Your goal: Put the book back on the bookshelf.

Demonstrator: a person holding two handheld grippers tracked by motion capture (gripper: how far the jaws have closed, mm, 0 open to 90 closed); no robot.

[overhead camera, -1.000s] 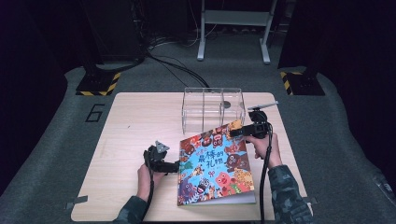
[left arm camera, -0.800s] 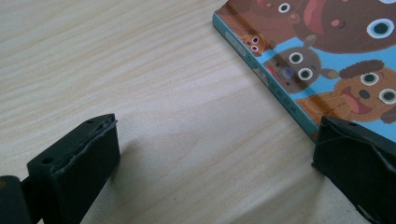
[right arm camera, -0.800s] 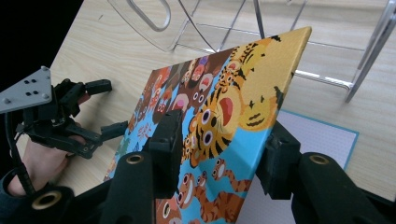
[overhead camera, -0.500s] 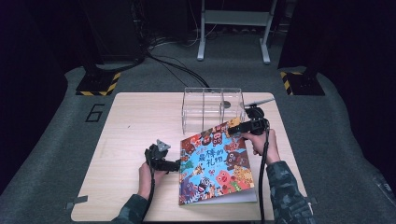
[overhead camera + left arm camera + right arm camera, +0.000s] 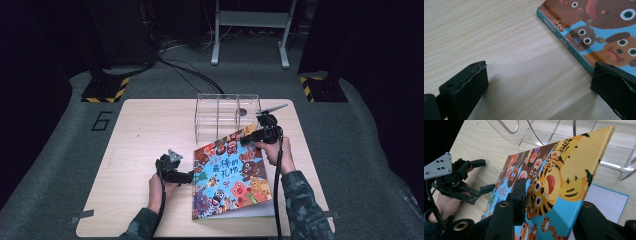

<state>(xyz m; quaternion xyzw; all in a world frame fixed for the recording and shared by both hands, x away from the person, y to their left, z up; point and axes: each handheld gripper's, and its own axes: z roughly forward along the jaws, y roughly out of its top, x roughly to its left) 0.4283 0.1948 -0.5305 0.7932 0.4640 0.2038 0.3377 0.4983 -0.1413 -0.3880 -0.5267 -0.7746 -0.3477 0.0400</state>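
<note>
While the left gripper (image 5: pixel 186 176) rests spread on the table (image 5: pixel 140 140), one jaw beside the book's spine edge, the right gripper (image 5: pixel 248 139) has just been closing its jaws onto the cover of the book (image 5: pixel 230 175), now lifted off the white page beneath. Judged: the opening step is under way. Count: one book, one clear rack (image 5: pixel 226 114) beyond the right gripper, two grippers.
</note>
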